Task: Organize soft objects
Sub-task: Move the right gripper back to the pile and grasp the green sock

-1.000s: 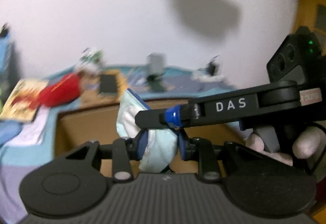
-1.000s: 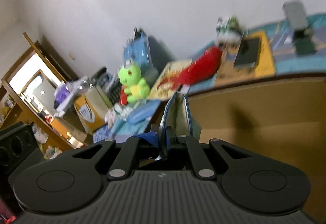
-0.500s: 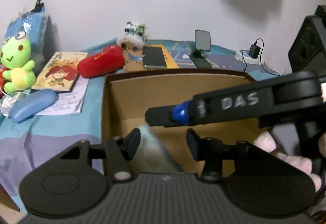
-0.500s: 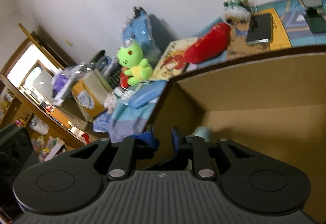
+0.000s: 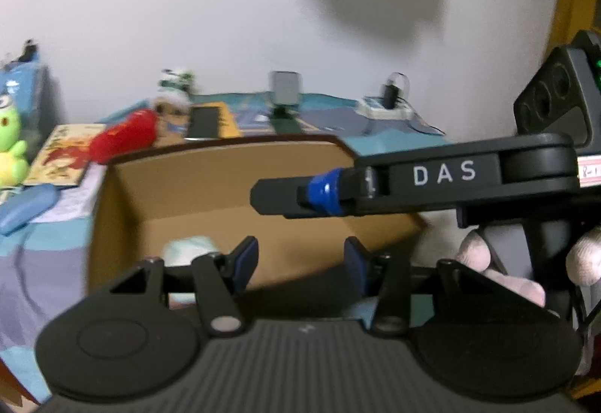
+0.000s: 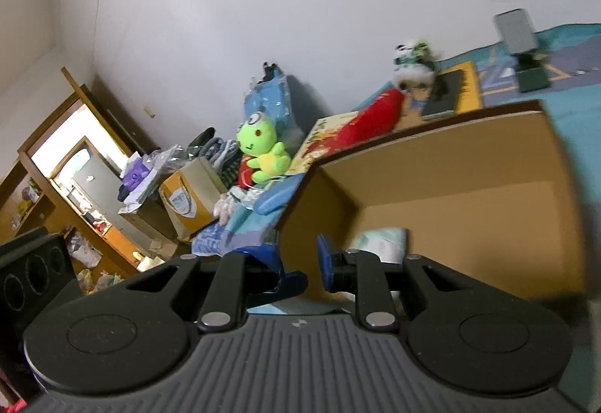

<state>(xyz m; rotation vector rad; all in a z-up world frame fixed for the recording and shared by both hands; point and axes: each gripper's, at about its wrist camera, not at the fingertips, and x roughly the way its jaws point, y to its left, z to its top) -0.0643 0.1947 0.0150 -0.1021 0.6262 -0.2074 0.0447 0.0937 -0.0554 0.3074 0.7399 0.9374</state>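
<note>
While both grippers hang empty, the soft cloth lies in the box.
From the left wrist, the left gripper (image 5: 300, 260) has its jaws spread with nothing between them, and the pale folded cloth (image 5: 191, 247) sits low inside the cardboard box (image 5: 225, 180). From the right wrist, the right gripper (image 6: 298, 262) is opening its jaws, also empty, and the cloth (image 6: 381, 244) rests on the box (image 6: 469, 165) floor just past them.
</note>
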